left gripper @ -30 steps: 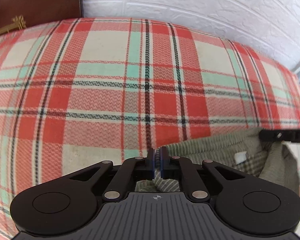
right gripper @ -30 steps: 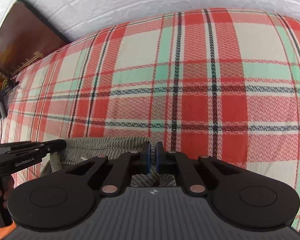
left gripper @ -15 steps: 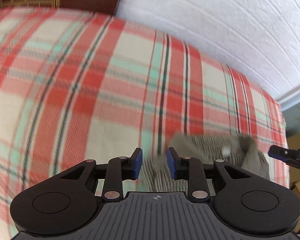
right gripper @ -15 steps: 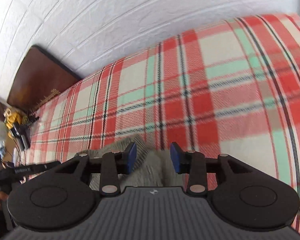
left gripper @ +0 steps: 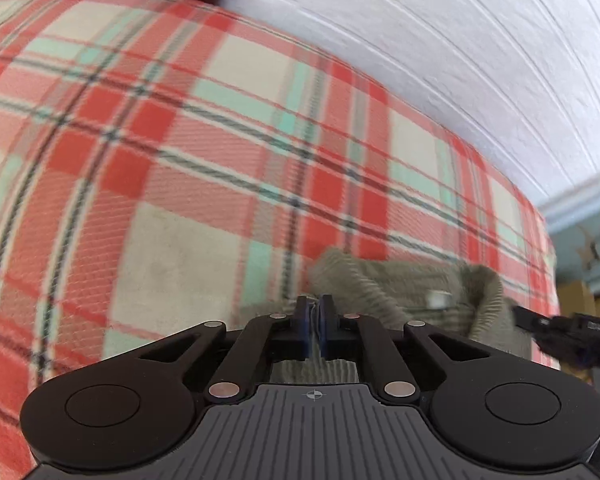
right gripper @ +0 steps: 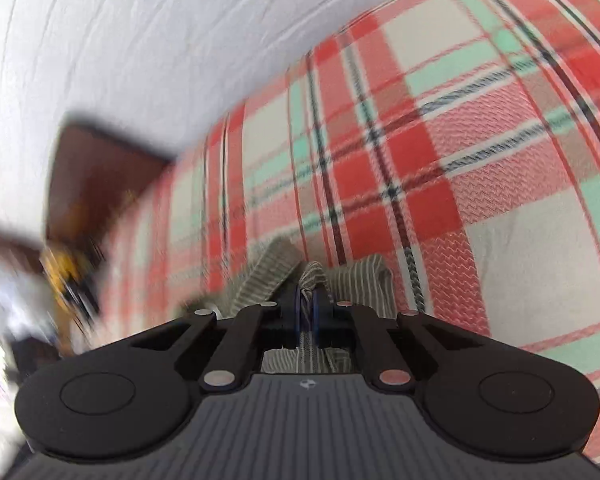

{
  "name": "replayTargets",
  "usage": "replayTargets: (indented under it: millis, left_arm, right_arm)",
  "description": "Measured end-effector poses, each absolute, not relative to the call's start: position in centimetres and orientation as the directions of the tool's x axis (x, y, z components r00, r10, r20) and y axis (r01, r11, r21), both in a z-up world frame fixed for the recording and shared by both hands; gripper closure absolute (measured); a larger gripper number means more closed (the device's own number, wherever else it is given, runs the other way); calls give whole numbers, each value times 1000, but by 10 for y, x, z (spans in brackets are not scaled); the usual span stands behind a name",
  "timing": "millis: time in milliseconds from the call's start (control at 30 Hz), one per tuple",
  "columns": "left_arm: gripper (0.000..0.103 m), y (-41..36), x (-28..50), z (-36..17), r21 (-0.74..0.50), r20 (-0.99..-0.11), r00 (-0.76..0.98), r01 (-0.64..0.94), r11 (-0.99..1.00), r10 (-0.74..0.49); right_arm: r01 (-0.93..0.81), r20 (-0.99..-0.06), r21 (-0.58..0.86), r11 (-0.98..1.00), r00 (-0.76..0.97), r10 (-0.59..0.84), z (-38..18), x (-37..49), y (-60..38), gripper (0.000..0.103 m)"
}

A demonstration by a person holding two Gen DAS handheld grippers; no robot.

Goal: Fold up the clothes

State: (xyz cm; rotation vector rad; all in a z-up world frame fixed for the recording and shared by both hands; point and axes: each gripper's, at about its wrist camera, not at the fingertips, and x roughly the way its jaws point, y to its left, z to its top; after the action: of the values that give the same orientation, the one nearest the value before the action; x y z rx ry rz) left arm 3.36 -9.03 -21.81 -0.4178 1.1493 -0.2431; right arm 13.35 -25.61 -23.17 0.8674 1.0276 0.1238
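Note:
An olive-green ribbed garment [left gripper: 400, 284] with a small white label lies bunched on the plaid bed sheet [left gripper: 180, 160]. My left gripper [left gripper: 314, 312] has its jaws closing tight, and a thin edge of the garment is pinched between the blue pads. In the right wrist view the same garment [right gripper: 360, 280] shows striped folds. My right gripper [right gripper: 308, 308] is also closing, with a bunched fold pressed between its pads. The right gripper's black fingers [left gripper: 540, 322] reach the garment's right end in the left wrist view. Much of the garment lies hidden under both gripper bodies.
The red, cream and mint plaid sheet [right gripper: 460, 160] covers the whole bed. A white textured wall [left gripper: 420, 40] runs behind it. A dark brown headboard [right gripper: 96, 168] stands at one end, with a blurred yellow object [right gripper: 60, 272] beside it. Cardboard boxes [left gripper: 576, 296] sit past the other end.
Both grippers opened half a second ago over the garment and have shut on it again. Both views have rolled and shifted sideways, and the picture is blurred by motion.

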Motion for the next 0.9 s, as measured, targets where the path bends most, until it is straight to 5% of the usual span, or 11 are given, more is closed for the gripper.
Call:
replayTargets:
  millis: [167, 200, 233, 267, 500, 700, 900]
  left_arm:
    - [103, -79, 25, -233, -457, -833, 388, -81, 886, -394]
    - [99, -79, 25, -233, -460, -832, 391, -86, 884, -394]
    - [74, -78, 26, -231, -464, -830, 392, -93, 881, -396]
    - [72, -76, 27, -230, -469, -829, 394, -100, 878, -397]
    - [53, -59, 5, -194, -453, -811, 445, -66, 889, -380]
    - [47, -80, -39, -196, -415, -837, 376, 37, 909, -397]
    - [47, -98, -60, -204, -438, -834, 350, 52, 897, -427]
  right_arm:
    - [399, -705, 696, 597, 539, 461, -258, 122, -267, 94]
    - [409, -701, 701, 585, 545, 460, -261, 121, -267, 92]
    - [414, -698, 705, 577, 552, 456, -261, 119, -267, 88]
    - [404, -693, 706, 581, 563, 450, -256, 116, -267, 85]
    - [287, -668, 676, 679, 627, 400, -209, 87, -265, 41]
    - [166, -708, 579, 798, 588, 392, -198, 56, -250, 39]
    - [130, -697, 612, 780, 554, 455, -205, 39, -230, 49]
